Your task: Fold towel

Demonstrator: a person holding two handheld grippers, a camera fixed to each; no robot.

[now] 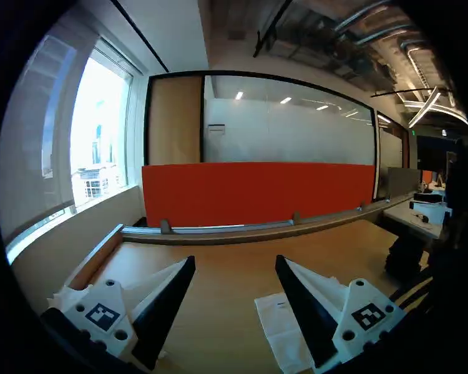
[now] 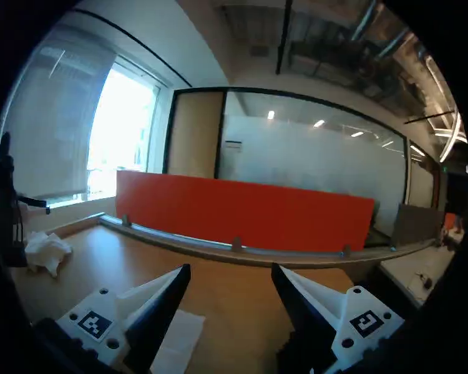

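The left gripper (image 1: 234, 293) and the right gripper (image 2: 229, 299) both hover over the wooden desk (image 1: 234, 252), fingers spread wide and holding nothing. The white towel (image 1: 282, 330) lies flat on the near part of the desk, between the two. It looks thin, soft and light, and would probably droop and slide on the smooth wood. I'd pinch one corner with each tool.

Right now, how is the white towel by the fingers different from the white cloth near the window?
The towel lies flat and smooth; the cloth is scrunched into a heap. The towel sits beside the right gripper; the cloth lies farther off, toward the window. Both are white, on the wooden table.
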